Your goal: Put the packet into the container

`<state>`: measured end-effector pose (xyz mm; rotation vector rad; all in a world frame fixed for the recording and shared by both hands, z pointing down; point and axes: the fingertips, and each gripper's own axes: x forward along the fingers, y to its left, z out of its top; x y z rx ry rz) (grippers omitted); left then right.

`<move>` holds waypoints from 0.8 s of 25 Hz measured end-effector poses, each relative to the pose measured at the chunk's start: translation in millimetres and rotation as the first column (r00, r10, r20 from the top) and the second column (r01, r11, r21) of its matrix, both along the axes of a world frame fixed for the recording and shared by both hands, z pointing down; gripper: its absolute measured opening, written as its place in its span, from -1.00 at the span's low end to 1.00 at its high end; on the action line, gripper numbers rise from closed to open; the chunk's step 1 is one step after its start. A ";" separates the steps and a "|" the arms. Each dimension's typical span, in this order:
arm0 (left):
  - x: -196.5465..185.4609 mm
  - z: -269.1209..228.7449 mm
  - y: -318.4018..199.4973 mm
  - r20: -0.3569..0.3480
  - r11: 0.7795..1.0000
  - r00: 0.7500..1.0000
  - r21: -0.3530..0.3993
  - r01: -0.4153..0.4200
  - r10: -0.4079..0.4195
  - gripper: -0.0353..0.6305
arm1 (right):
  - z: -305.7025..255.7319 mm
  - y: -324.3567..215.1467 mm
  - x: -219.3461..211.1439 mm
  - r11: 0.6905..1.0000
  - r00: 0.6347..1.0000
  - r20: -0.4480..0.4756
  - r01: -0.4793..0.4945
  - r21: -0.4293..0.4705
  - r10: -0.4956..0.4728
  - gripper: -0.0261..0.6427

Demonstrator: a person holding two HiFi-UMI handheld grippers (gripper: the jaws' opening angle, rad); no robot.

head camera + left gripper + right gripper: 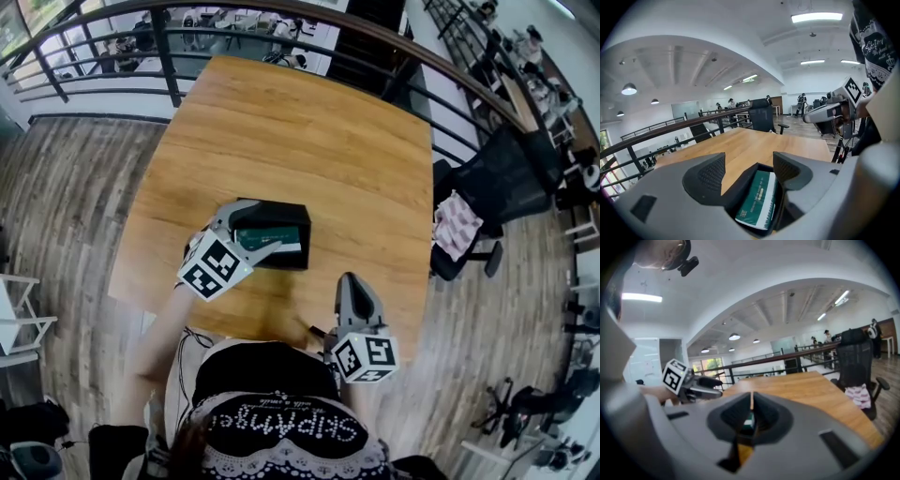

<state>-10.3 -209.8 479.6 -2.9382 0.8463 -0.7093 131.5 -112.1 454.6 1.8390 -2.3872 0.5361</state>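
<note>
Head view: my left gripper (255, 228) hangs over the black container (292, 212), which stands on the wooden worktop (309, 141) toward the edge nearest me. The green packet (272, 238), white along one long side, lies flat inside the container.

In the left gripper view my jaws stand wide apart, one on each side above the container's open top. The packet lies below and between them, resting on the container's floor. Neither pad touches it, as far as I can see, so this gripper grips nothing.

My right gripper (352, 281) is over the bare wood near the front edge of the worktop, to the right of the container and apart from it. In the right gripper view its jaws are pressed together, with only a thin slit between them and nothing clamped there.

A black office chair (502, 183) stands on the floor beyond the right side of the worktop.
</note>
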 end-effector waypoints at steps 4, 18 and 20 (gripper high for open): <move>-13.8 -30.6 -1.3 -0.073 0.992 0.993 0.076 0.098 -0.093 -0.14 | -4.6 4.2 -5.0 1.000 1.000 -0.006 0.003 0.008 -0.003 -0.81; -55.6 -107.6 4.1 -0.299 0.928 0.904 0.118 0.354 -0.306 -0.76 | -49.1 2.2 16.4 0.996 0.999 -0.025 -0.039 0.084 0.041 -0.81; -59.9 -120.9 10.1 -0.330 0.922 0.892 0.125 0.368 -0.311 -0.78 | -51.4 5.3 18.8 0.995 0.999 -0.024 -0.045 0.084 0.047 -0.81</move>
